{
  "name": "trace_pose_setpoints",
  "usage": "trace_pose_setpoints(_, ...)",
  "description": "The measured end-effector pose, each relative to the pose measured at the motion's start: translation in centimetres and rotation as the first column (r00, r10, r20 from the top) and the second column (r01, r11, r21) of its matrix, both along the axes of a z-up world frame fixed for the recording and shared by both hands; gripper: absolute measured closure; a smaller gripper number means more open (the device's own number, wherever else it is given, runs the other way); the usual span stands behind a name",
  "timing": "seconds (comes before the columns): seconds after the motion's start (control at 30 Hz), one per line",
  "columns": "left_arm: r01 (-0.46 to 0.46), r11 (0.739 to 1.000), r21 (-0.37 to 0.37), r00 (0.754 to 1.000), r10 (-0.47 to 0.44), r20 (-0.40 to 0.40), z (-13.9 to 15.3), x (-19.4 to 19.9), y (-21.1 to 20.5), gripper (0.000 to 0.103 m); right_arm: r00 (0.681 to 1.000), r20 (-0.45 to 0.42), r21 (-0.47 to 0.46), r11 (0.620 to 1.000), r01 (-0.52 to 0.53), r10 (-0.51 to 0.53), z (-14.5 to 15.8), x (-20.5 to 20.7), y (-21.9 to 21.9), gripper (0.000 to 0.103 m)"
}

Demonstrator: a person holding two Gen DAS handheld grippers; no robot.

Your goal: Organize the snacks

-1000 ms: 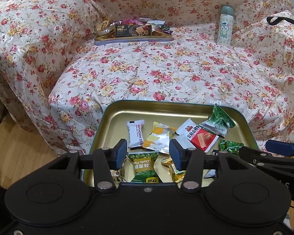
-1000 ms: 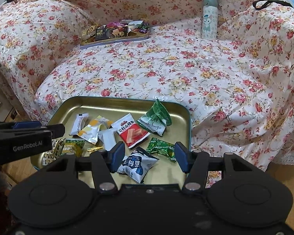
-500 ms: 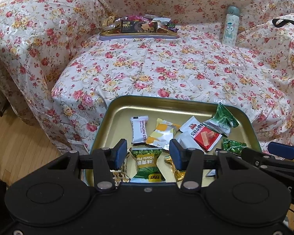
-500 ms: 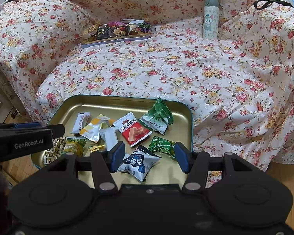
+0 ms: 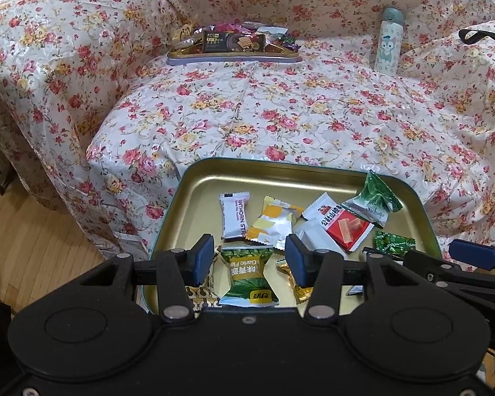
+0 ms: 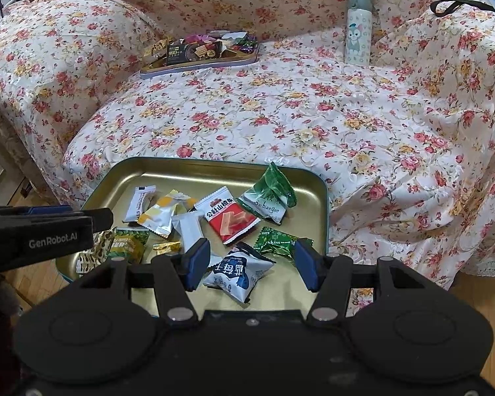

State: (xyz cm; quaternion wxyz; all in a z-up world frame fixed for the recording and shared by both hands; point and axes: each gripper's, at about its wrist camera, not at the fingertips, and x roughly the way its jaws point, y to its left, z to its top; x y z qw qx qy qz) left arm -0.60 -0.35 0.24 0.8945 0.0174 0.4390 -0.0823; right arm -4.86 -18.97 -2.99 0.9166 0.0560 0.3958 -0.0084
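Note:
A gold tin tray (image 5: 194, 191) (image 6: 316, 204) at the sofa's front edge holds several wrapped snacks. My left gripper (image 5: 249, 259) is open above a green garlic-flavour packet (image 5: 249, 277), not touching it. My right gripper (image 6: 252, 264) is open above a white and blue packet (image 6: 236, 272). A red and white packet (image 5: 341, 226) (image 6: 229, 219), a green pouch (image 5: 374, 203) (image 6: 270, 198) and a white bar (image 5: 234, 216) lie further back. A second tin (image 5: 231, 54) (image 6: 198, 62) full of snacks sits at the sofa's back.
The sofa wears a floral cover (image 5: 297, 115) (image 6: 280, 115). A pale cartoon bottle (image 5: 387, 44) (image 6: 358, 29) stands at the back right. A black strap (image 6: 458, 6) lies on the right armrest. Wooden floor (image 5: 33, 241) shows at the left.
Both grippers have drawn back and risen slightly, so the near tray and the far tin sit lower in view. Both stay open. The snacks have not moved.

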Motion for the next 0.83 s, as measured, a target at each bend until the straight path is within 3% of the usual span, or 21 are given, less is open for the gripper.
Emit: trace_pose_setpoints(0.83,0.018,1.000,-0.005,1.000,-0.018,0.007,0.23,-0.11,-0.24,0.047,1.000,-0.001,-0.002,1.000,-0.015,0.015,-0.08,-0.02,-0.05,0.044)
